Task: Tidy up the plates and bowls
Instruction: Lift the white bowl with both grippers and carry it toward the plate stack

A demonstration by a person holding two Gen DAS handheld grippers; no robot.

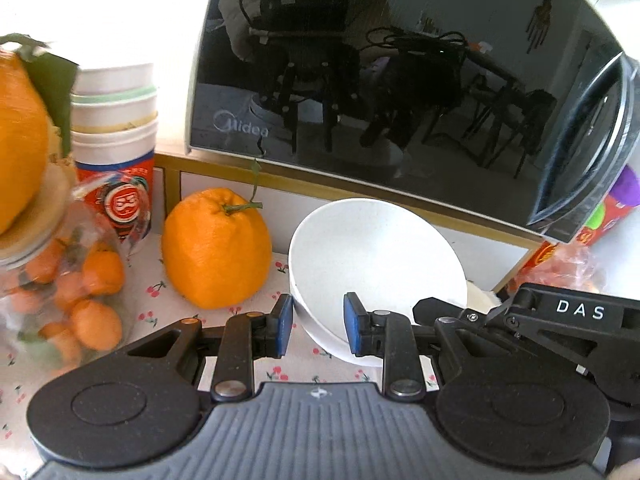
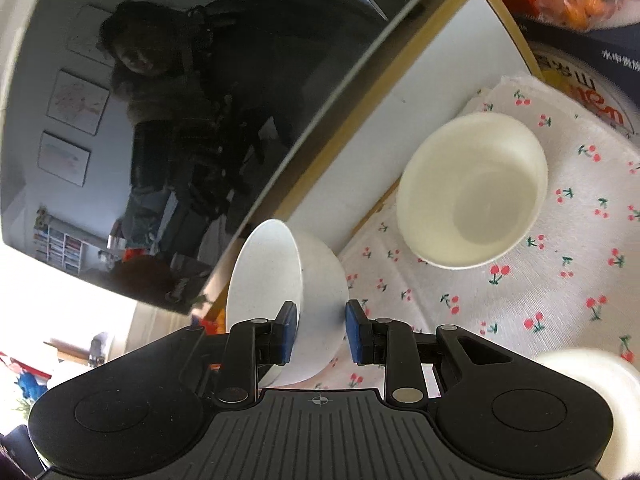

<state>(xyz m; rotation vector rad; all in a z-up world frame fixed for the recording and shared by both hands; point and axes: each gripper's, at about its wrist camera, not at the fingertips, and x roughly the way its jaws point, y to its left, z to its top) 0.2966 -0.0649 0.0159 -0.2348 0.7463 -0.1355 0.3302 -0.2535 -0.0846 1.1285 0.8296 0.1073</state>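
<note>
We had both hand-held grippers nearly closed on rims, the left hand-held gripper [image 1: 318, 326] pinching a tilted white bowl [image 1: 372, 256] at lower centre, the right hand-held gripper [image 2: 321, 332] another bowl [image 2: 296, 300], likely for stacking with the cream bowl [image 2: 472, 196] at right on the table [image 2: 560, 300].

A large orange [image 1: 216, 248] with a stem is sitting on the cherry-print cloth [image 2: 560, 280] covering the bench. Beside it, stacked paper cups [image 1: 116, 140] are standing behind a glass jar [image 1: 60, 288] holding small oranges. A dark-doored microwave [image 1: 400, 80] is sitting behind them, reflecting the room.
</note>
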